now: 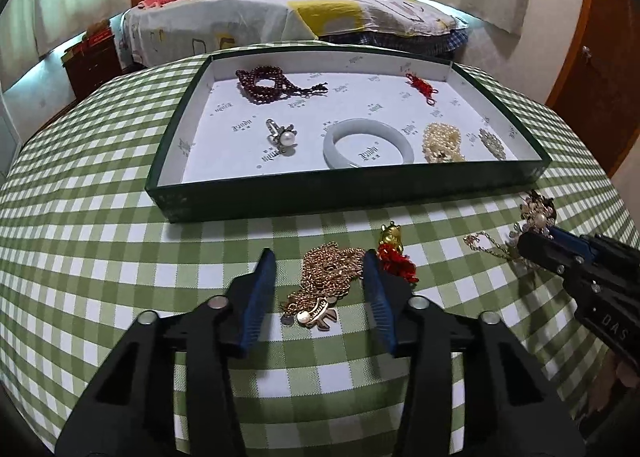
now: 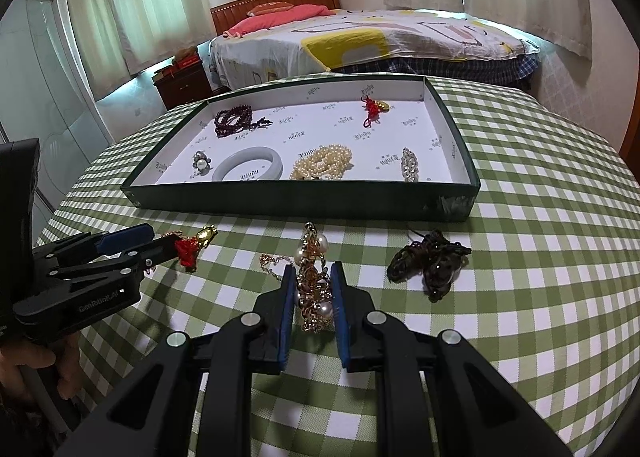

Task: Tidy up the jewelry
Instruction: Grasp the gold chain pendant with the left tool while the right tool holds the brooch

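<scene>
Right now the right gripper (image 2: 313, 299) is clamped on the gold-and-pearl chain (image 2: 314, 281), which lies on the checked cloth (image 2: 540, 257) just in front of the green tray (image 2: 304, 199); the left gripper (image 1: 320, 289) has its jaws set either side of the rose-gold necklace (image 1: 324, 277) w/ gaps visible, so not gripping yet. To do it well, I'd say: lift the right one straight up so the loose tail clears the tray wall, & close the left fully on the heap's middle, clear of the red tassel charm (image 1: 394, 257) beside it. Long axis of the pearl chain runs away from the cam toward the tray, tail curling off to the left.
</scene>
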`<state>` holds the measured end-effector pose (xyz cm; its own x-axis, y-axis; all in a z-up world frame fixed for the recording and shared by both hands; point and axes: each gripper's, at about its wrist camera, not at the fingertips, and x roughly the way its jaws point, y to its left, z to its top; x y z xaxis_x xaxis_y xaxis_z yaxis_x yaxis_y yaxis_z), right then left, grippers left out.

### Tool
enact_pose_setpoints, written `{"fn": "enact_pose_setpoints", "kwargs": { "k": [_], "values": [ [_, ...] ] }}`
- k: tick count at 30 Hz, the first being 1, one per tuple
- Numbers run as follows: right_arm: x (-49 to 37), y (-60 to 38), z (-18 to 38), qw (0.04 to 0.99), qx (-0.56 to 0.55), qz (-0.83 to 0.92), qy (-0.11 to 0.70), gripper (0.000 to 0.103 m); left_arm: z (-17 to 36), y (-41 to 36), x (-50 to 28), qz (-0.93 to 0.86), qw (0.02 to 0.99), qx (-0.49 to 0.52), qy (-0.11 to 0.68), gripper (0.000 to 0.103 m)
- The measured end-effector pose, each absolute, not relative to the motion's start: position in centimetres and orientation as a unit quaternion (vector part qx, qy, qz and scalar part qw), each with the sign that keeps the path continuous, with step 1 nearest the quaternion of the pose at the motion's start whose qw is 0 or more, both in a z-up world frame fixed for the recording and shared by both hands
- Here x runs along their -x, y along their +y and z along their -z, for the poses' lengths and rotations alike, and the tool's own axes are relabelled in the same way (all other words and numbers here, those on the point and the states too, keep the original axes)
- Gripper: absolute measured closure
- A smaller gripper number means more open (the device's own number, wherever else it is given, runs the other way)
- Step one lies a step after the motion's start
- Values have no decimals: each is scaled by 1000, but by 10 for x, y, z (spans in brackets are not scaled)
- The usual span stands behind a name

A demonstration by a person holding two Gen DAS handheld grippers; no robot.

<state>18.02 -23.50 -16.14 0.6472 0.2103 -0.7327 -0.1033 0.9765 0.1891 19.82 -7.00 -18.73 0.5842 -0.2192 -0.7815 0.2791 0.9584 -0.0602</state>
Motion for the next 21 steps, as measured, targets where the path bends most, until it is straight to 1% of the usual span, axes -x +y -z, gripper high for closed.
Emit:
{"fn": "enact_pose_setpoints", "kwargs": {
  "k": [1, 2, 3, 5, 9, 21],
  "values": [
    [-181, -235, 161, 905, -66, -87, 411, 85, 187, -70, -198, 145, 889, -35, 433, 75],
    [-181, -235, 162, 905, -67, -87, 411, 85, 187, -70, -198, 155, 887, -32, 433, 85],
    [-181, -235, 162, 905, -67, -86, 411, 85, 187, -71, -198, 160, 886, -32, 433, 89],
    [-181, -236, 162, 905, -68, -86, 411, 85, 187, -72, -197, 163, 887, -36, 431, 91],
    [-181, -236, 162, 906, -67, -86, 410, 85, 185, -68, -196, 164, 889, -24, 427, 93],
    [-174, -234, 152, 915, -56, -81, 392, 85, 172, -52, -179, 145, 908, -12, 393, 93]
  ]
}}
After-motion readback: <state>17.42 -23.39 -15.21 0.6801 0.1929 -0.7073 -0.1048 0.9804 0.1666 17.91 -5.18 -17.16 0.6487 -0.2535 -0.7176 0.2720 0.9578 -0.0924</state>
